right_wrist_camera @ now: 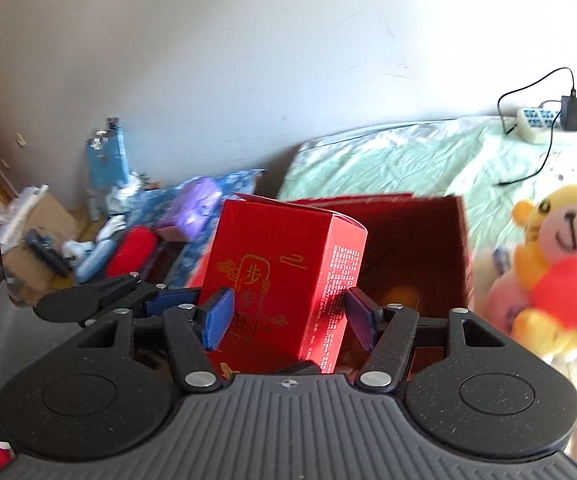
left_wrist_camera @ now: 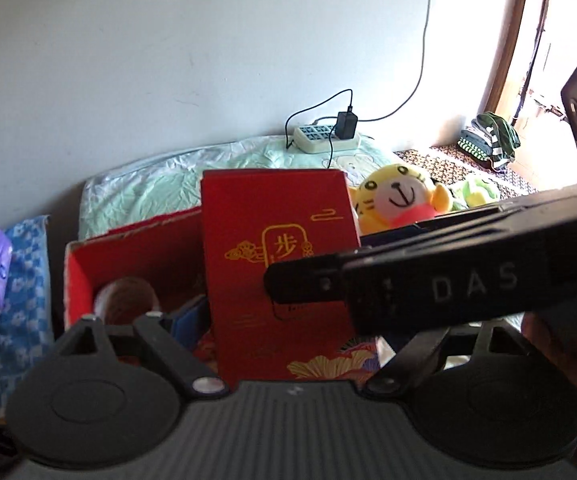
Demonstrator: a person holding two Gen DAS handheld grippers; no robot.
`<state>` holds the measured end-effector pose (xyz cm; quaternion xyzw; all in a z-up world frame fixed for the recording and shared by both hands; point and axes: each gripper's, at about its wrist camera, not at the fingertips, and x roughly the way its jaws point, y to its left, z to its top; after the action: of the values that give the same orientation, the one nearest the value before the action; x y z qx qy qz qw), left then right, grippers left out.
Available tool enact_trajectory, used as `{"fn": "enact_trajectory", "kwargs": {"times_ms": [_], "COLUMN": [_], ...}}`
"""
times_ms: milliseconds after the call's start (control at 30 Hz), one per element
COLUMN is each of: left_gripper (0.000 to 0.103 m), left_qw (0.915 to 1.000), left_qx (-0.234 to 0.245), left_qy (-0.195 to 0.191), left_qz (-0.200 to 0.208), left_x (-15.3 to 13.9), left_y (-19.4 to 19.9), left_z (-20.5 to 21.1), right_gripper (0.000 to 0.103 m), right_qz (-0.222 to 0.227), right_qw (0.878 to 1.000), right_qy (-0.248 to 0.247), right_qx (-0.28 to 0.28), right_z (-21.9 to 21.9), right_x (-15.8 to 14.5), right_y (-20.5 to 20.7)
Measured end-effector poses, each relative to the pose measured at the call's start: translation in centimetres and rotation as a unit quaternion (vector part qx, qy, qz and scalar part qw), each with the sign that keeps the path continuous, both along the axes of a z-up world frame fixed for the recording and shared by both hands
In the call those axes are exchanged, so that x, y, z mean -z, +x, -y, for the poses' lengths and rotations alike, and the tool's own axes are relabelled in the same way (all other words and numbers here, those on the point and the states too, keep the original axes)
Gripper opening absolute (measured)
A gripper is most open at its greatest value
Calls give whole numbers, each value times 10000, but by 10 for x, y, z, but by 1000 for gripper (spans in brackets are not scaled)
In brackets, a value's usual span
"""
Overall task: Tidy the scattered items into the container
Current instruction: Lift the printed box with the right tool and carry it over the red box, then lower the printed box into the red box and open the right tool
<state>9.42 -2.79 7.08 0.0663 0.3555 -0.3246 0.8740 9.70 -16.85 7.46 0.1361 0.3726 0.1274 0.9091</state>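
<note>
Right claw (right_wrist_camera: 284,320): blue pads spread wide on either side of the red carton (right_wrist_camera: 284,276), each pad just clear of a carton face; nothing clamped, no firm contact visible.
Left claw (left_wrist_camera: 280,340): fingertips hidden behind carton and right claw's arm; opening cannot be told. Its arm visible at left in the right wrist view, low beside the carton.
Red carton: tall, tilted, top flap ajar, lower end down inside the container (right_wrist_camera: 428,240), upper part well above the rim.
Container: open red cardboard box on the bed (right_wrist_camera: 388,160), near the mattress edge; holds a round brownish item (left_wrist_camera: 128,300) at its left side and an orange item (right_wrist_camera: 400,294) at the bottom.
Still scattered: tiger plush (right_wrist_camera: 556,264) on the bed, right of the container, apart from it.
Risk 1: carton apparently unsupported and leaning; likely to tip over the rim or wedge diagonally, blocking space for the plush.
Risk 2: withdrawal of right claw with pads this close could snag the ajar flap or a carton edge and drag it back out.
Risk 3: both claws crowded at one carton; collision between arms plausible.
Risk 4: downward push on carton could crush items beneath or shift the light box toward the bed edge.
Bystander: power strip (right_wrist_camera: 536,124) and cable on far bed, well apart; low concern.
</note>
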Motion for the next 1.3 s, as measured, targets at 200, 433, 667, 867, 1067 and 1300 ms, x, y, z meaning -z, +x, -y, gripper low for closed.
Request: {"fn": "enact_trajectory", "kwargs": {"times_ms": [200, 433, 667, 867, 1067, 1300], "left_gripper": [85, 85, 85, 86, 85, 86], "left_qw": [9992, 9918, 9833, 9793, 9787, 9770], "left_qx": [-5, -136, -183, -298, -380, -398], "left_qy": [62, 83, 274, 345, 763, 846], "left_qz": [-388, -1270, -1790, -1971, -1868, -1916], "left_x": [29, 74, 100, 101, 102, 103], "left_y": [57, 99, 117, 126, 131, 137], "left_z": [32, 49, 62, 56, 56, 43], "right_gripper": [65, 62, 63, 62, 58, 54], "right_qz": [-503, -1134, -1360, -1420, -1467, -1487], "right_qw": [9986, 9935, 9888, 9888, 9880, 9878], "right_qy": [-12, -39, -605, -352, -433, -439], "right_qx": [139, 38, -107, -289, -226, -131], "right_z": [31, 44, 32, 35, 32, 32], "right_x": [26, 60, 73, 74, 76, 78], "right_y": [53, 82, 98, 108, 109, 109]}}
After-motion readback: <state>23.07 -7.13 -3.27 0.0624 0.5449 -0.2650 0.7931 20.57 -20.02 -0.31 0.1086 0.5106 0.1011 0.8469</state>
